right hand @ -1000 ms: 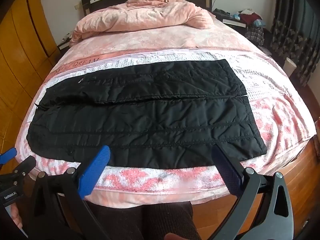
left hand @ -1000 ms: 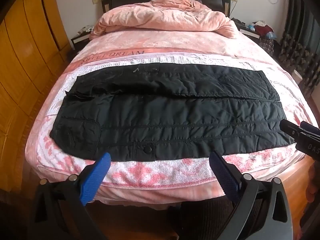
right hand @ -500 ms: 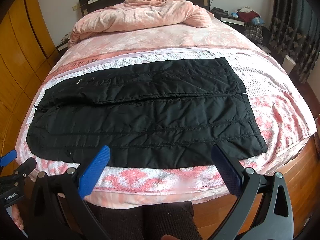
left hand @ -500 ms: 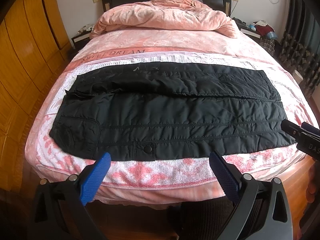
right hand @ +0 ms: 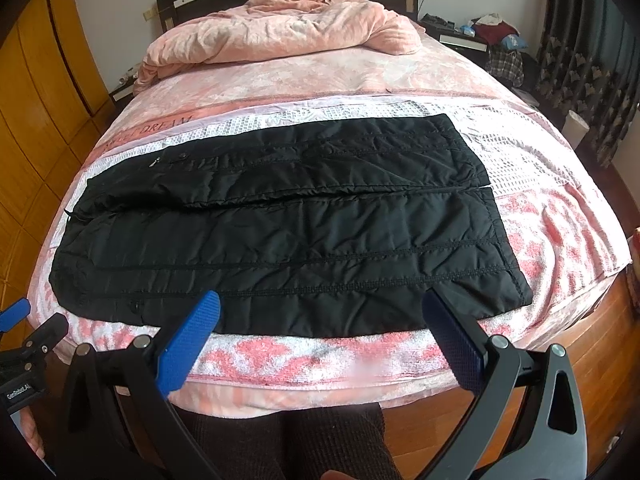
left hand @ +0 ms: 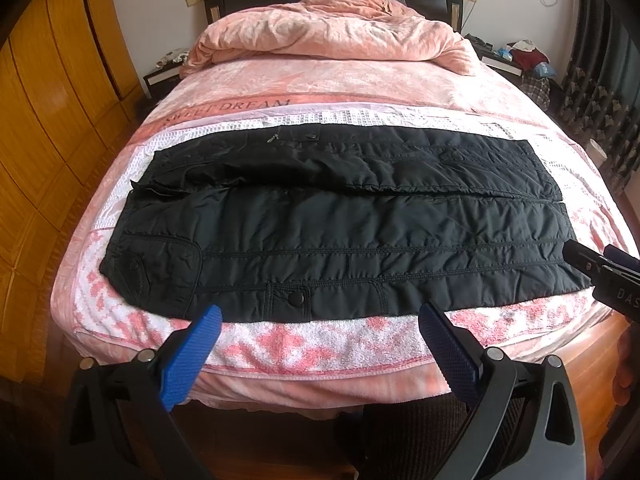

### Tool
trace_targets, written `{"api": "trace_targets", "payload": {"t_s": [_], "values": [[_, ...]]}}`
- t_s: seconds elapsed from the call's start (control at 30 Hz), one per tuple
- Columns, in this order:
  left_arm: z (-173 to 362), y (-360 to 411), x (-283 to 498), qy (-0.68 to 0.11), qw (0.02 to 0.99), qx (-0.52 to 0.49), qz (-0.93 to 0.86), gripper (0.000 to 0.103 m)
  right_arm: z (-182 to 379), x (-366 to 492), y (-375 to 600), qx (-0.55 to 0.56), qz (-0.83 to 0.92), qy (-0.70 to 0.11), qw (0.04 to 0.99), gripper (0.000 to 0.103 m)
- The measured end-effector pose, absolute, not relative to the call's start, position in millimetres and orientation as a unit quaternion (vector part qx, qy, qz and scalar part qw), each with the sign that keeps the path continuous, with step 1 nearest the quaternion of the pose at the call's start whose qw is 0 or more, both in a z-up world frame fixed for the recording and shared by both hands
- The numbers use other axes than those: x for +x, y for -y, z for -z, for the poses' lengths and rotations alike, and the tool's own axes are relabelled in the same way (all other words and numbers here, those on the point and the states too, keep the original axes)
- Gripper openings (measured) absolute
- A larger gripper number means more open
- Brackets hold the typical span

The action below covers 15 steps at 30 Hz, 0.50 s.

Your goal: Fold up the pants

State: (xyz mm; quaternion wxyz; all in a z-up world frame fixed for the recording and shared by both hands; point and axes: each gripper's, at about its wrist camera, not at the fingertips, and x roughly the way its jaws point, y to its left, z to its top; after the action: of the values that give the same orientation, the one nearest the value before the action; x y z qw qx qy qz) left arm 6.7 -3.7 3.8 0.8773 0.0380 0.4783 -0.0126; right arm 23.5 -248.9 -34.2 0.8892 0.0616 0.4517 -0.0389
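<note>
Black quilted pants (left hand: 340, 232) lie flat across the foot of the bed, waist at the left, leg ends at the right, one leg beside the other; they also show in the right wrist view (right hand: 280, 232). My left gripper (left hand: 320, 316) is open and empty, just short of the near edge of the pants around the snap pocket. My right gripper (right hand: 322, 304) is open and empty at the near edge, toward the leg ends. It also shows at the right edge of the left wrist view (left hand: 600, 268).
The pants rest on a pink and white towel (left hand: 320, 344) over a pink bed sheet (left hand: 340, 84). A crumpled pink duvet (left hand: 332, 28) lies by the headboard. Wooden wardrobe (left hand: 48, 92) at left, curtains (right hand: 580, 60) and cluttered nightstand (right hand: 492, 28) at right.
Both grippers have moved slightly forward toward the bed; the pants have not moved. Both stay open.
</note>
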Motion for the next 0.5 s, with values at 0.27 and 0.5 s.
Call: {"api": "trace_targets", "payload": {"t_s": [0.27,0.5], "values": [[-3.6,3.9,6.8,-0.479,0.877,0.039,0.012,0.099,34.0,23.5,249.8,0.062,0.04,-0.452,0.889,0.101],[-3.6,3.9,7.1,-0.479,0.877,0.04,0.013,0.099,34.9,24.6,251.0,0.062,0.039,-0.452,0.889,0.101]]}}
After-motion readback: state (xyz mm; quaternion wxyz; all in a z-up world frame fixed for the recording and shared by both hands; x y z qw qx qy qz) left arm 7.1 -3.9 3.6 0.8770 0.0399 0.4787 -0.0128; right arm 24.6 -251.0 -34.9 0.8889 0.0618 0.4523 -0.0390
